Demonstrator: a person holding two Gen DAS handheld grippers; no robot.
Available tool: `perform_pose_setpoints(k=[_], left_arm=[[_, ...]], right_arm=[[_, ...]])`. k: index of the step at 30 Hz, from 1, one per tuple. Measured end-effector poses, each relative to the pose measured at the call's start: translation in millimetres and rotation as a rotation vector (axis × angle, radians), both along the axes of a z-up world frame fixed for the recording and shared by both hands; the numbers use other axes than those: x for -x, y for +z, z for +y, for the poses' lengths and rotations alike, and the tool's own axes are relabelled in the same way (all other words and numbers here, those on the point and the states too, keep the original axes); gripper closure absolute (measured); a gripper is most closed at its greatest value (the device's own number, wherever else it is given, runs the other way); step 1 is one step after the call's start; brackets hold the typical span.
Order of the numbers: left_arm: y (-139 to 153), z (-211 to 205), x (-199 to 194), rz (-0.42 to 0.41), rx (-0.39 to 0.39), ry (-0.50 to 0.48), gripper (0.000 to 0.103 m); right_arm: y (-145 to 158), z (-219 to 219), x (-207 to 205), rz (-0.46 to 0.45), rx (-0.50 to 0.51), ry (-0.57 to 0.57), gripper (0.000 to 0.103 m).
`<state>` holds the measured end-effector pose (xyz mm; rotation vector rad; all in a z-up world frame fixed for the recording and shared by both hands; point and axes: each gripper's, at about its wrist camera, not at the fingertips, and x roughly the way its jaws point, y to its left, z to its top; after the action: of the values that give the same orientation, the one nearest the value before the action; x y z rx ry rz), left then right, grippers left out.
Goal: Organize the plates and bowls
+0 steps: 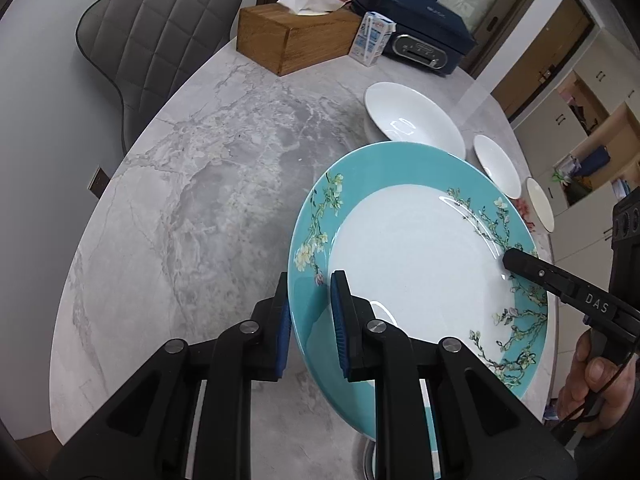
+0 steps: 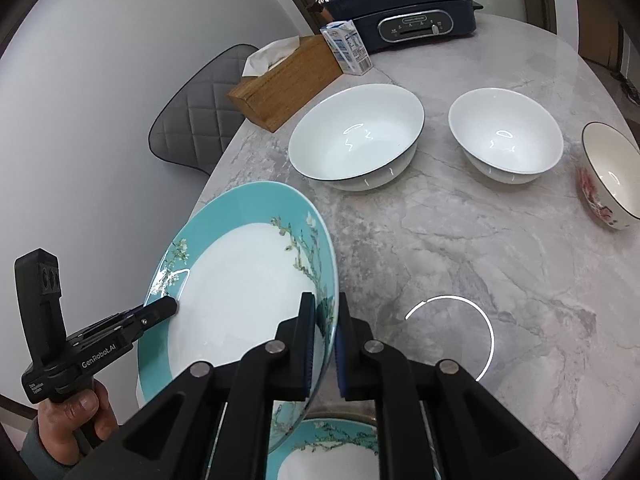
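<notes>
I had the teal plate [image 1: 420, 264] lifted clear of the bench [image 1: 192, 208], tilted, and held from both sides. My left tongs [image 1: 310, 320] were clamped on its left rim, one blue pad [image 1: 339, 324] on the white face and the other under the teal band. My right tongs [image 2: 323, 344] were clamped on the opposite rim, pressed close together with the flowered edge between them. In the right wrist view a second teal plate [image 2: 328, 444] lay on the bench directly below, near me, partly hidden by my tongs.

Farther out on the marble bench stood three bowls in a row: a large white bowl [image 2: 356, 136] on the left, a smaller white bowl [image 2: 506, 136] to its right, well apart from it, and a bowl with a red flower print [image 2: 608, 176] at the far right.

Beyond them, at the far edge, sat a wooden tissue box [image 2: 284, 80], a small milk carton [image 2: 348, 46] just beside it, and a dark blue cooker [image 2: 404, 4]. A grey quilted chair [image 1: 160, 40] stood at the left of the bench.
</notes>
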<state>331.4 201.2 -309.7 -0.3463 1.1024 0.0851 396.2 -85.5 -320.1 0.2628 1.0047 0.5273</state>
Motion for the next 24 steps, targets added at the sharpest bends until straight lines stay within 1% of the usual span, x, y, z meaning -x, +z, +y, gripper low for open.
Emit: perform_pose_setpoints(k=[7,13,19,24], left_arm=[[14,-27,30,-0.020,0.011,-0.043,0.087],[12,-57,58,-0.017,0.022,-0.096,0.087],[-2,-79,86,0.011,0.032,-0.143,0.087],[-24,-94,107,0.051,0.035,-0.170,0.087]], right_arm=[[7,-27,46,-0.030,0.004,-0.031,0.093],[3,-52,84,-0.026,0.009,-0.070,0.093],[-9,-72,120,-0.016,0.022,-0.102,0.093],[-29,-82,144,0.010,0.043,-0.118,0.093]])
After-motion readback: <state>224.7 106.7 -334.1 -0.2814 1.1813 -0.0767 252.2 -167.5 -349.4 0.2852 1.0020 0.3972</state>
